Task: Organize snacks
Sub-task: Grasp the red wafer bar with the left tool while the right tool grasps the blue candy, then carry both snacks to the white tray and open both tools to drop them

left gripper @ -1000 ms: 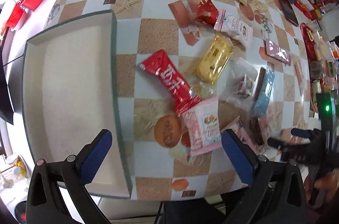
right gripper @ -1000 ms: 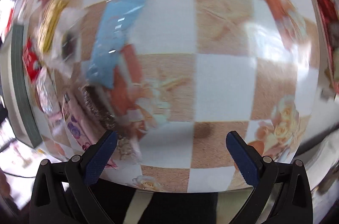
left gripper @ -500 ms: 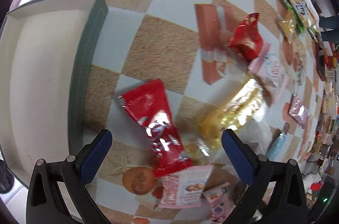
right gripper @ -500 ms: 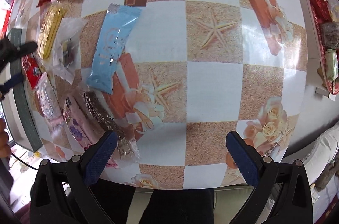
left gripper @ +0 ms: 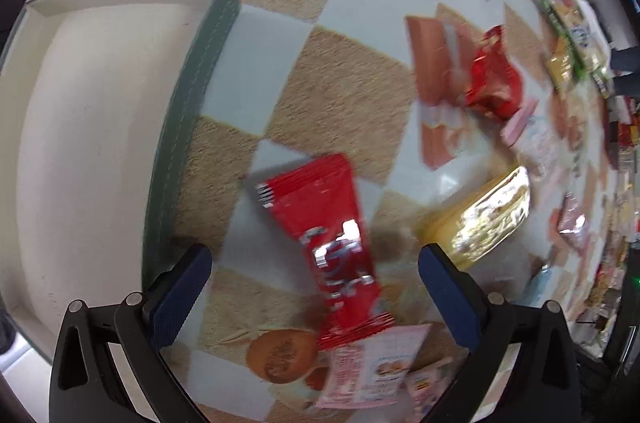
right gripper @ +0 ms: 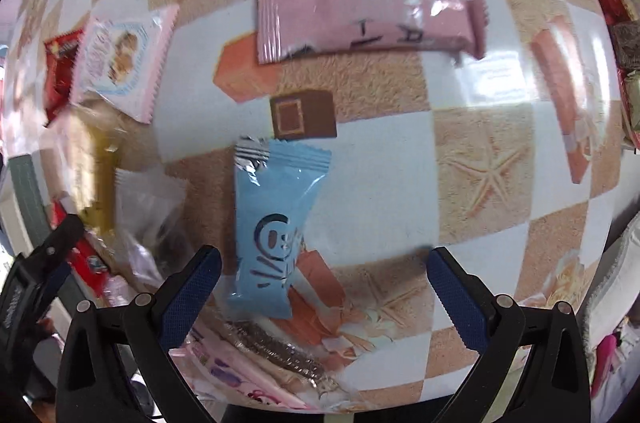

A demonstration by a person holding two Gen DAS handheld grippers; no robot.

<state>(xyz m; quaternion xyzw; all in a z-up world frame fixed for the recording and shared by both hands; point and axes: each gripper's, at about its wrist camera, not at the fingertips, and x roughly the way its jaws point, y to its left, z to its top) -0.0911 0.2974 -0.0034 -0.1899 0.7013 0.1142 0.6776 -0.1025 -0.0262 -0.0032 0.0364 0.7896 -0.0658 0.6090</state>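
My left gripper (left gripper: 314,287) is open and empty, low over a long red snack packet (left gripper: 328,243) that lies between its fingers. A yellow packet (left gripper: 484,219) lies to its right, a crumpled red bag (left gripper: 494,83) farther back, a pink-white packet (left gripper: 372,367) near the bottom. A cream tray with a green rim (left gripper: 192,111) sits at left. My right gripper (right gripper: 320,289) is open and empty over a light blue packet (right gripper: 276,227). A long pink packet (right gripper: 368,19) lies beyond it, a pink-white biscuit packet (right gripper: 120,59) at left.
The table wears a checkered cloth with starfish prints (right gripper: 484,171). More snacks crowd the far right edge (left gripper: 572,35). A dark clear-wrapped snack (right gripper: 276,347) and a pink packet (right gripper: 224,371) lie by the right gripper's left finger. The left gripper shows in the right wrist view (right gripper: 36,271).
My left gripper has dropped closer to the red packet, which now lies between its fingers. My right gripper has moved forward and left over the blue packet.
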